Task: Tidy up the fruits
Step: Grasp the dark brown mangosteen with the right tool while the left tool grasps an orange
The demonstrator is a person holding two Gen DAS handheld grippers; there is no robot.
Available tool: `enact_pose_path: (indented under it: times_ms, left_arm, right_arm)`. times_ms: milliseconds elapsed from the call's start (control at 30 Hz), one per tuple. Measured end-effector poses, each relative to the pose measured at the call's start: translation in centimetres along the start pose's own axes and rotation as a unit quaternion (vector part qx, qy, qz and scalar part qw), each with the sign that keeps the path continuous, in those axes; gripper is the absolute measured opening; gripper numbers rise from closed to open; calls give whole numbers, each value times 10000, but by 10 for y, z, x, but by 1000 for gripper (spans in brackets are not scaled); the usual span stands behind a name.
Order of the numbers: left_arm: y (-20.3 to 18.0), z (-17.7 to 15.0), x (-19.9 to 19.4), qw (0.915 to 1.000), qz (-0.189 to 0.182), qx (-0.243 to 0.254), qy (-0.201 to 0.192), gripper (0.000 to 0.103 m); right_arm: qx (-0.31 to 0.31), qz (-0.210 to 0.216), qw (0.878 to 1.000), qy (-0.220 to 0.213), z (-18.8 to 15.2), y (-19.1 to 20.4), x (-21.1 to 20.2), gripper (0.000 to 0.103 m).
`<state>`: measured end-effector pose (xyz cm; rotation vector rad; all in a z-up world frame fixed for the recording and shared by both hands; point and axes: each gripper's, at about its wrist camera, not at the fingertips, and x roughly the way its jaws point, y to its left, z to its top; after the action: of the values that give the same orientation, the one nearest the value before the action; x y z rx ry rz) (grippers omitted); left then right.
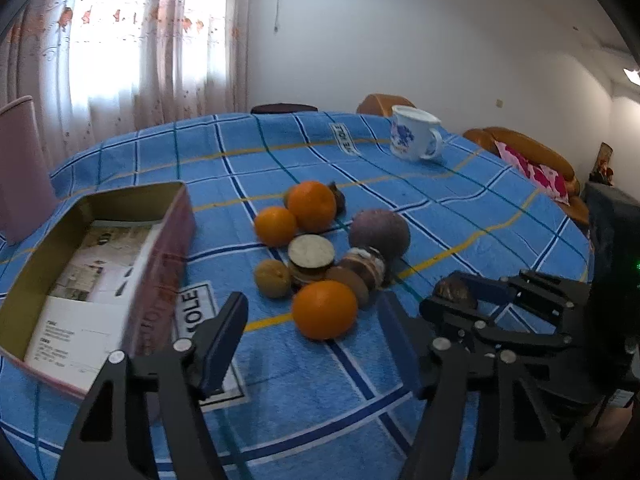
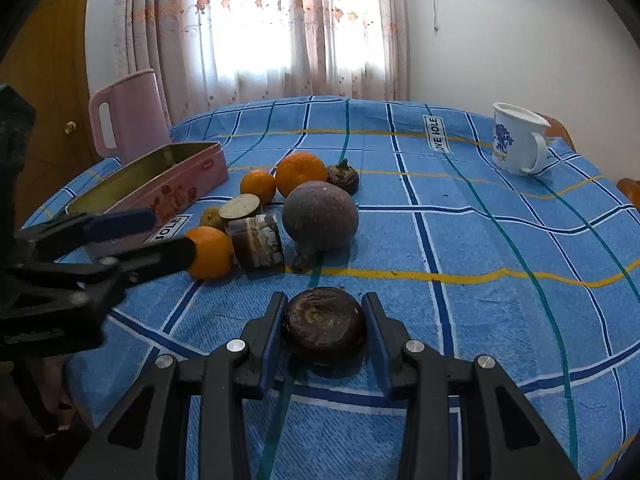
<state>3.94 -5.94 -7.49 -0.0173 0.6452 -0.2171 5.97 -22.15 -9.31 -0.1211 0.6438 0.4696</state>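
On the left of the blue checked tablecloth I see a pink jug, and in front of it an open pink tin box with printed paper lying inside. My left gripper comes next: its fingers stand partly apart, with the nearest orange just ahead of the gap, and I see nothing pressed between them. In the right wrist view one of its fingers overlaps that orange, but I cannot tell whether it touches.

At the middle of the table sits the fruit pile: two more oranges, a large round purplish fruit, a small yellowish fruit and several dark brown pieces, one with a pale cut face.

Nearer me, apart from the pile, my right gripper has its pads against both sides of a dark brown round fruit resting on the cloth.

At far right stands a white mug with blue flowers.
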Motion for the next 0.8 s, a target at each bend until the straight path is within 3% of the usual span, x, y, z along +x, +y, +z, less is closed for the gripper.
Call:
enact_pose_path:
  times_ms: [100,167,233,367,467,533,800]
  left_arm:
    - [-2,2,7,9998,-57,6,173,68]
    - [-2,2,13,9994,-99,3,335,57]
    - [-2,3,19,9989,-117,36,450,53]
    - [2,6,30,9974,-230,-91,682,52]
    - [4,6,35,9957,-388,-150,822,46]
    - [3,6,33,9959,-420,-146,785,42]
    - [2,3,15,9978,-535,-69,373,41]
  right_arm:
    - [52,10,10000,-37,-1,-4,0,40]
    - [88,36,9999,-48,-2,-5,0,40]
    - [89,63,9999,-81,-2,-6,0,40]
    - [22,73,9999,-90,-1,-2,1,40]
    - [15,83,9999,-101,-1,-2,1,40]
    - [10,93,9999,-119,-1,-2,0,40]
    - [-116,133,9987,-476,4,6,-15,40]
